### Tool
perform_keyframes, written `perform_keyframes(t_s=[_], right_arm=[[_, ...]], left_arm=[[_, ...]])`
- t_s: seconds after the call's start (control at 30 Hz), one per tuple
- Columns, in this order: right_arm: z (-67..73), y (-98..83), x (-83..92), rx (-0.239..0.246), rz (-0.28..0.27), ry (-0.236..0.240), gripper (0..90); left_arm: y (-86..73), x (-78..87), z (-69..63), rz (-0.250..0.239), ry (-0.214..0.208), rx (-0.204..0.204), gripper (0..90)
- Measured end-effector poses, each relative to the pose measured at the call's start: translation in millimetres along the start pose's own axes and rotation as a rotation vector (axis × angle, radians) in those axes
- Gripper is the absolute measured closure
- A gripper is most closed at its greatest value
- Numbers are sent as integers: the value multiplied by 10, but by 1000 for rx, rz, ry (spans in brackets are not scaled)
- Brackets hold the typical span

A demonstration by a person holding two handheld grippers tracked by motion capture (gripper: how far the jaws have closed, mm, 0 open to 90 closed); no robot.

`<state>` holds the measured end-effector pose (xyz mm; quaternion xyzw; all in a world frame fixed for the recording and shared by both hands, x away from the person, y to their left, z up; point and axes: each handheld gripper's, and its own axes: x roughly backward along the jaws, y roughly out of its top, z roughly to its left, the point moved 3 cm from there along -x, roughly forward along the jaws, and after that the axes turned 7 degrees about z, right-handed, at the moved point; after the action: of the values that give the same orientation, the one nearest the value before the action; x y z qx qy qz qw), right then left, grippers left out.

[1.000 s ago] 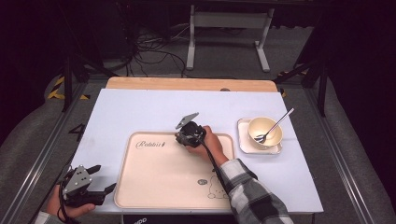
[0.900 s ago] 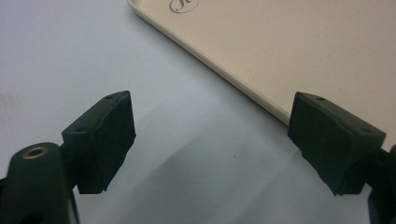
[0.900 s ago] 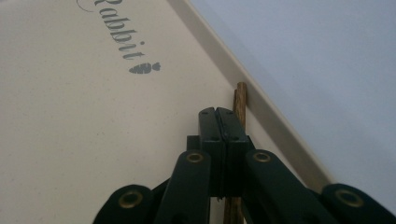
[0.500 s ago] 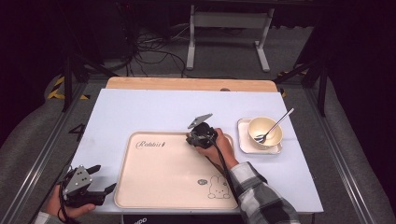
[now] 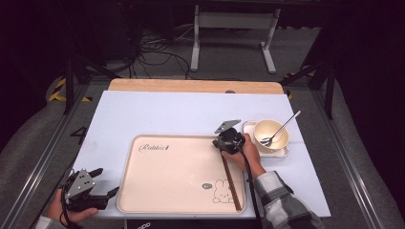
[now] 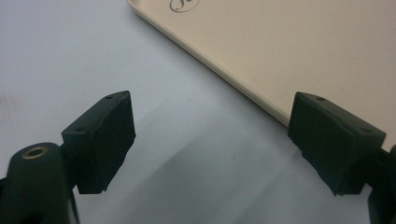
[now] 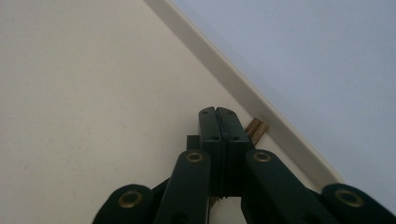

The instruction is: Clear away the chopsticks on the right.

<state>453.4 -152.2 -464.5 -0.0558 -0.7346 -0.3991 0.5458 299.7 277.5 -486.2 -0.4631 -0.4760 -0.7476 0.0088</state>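
A pair of brown chopsticks lies along the right inside edge of the beige tray. My right gripper is shut, and its tips are down at the chopsticks' far end by the tray's rim. In the right gripper view the closed jaws have no gap, and the chopsticks' ends poke out just to their right, beneath them. I cannot tell whether they are gripped. My left gripper rests open on the pale blue mat off the tray's near left corner, with nothing between its pads.
A cream bowl with a metal spoon in it stands on a small white plate just right of the tray. The pale blue mat stretches bare behind the tray. Black frame rails border the table.
My right gripper has slid to the right across the tray, from its middle top to the right rim. The left gripper has stayed put.
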Motion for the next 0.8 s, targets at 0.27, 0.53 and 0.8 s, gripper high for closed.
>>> perform_keyframes(t_s=[0.27, 0.53, 0.8], right_arm=[[-174, -199, 92, -38, -22, -39, 900], [-286, -338, 147, -90, -54, -36, 900], [-284, -320, 130, -81, -72, -52, 818]], left_arm=[[3, -7, 3, 6, 8, 2, 157], [-1, 21, -11, -4, 7, 2, 155], [-9, 6, 5, 4, 12, 2, 153]])
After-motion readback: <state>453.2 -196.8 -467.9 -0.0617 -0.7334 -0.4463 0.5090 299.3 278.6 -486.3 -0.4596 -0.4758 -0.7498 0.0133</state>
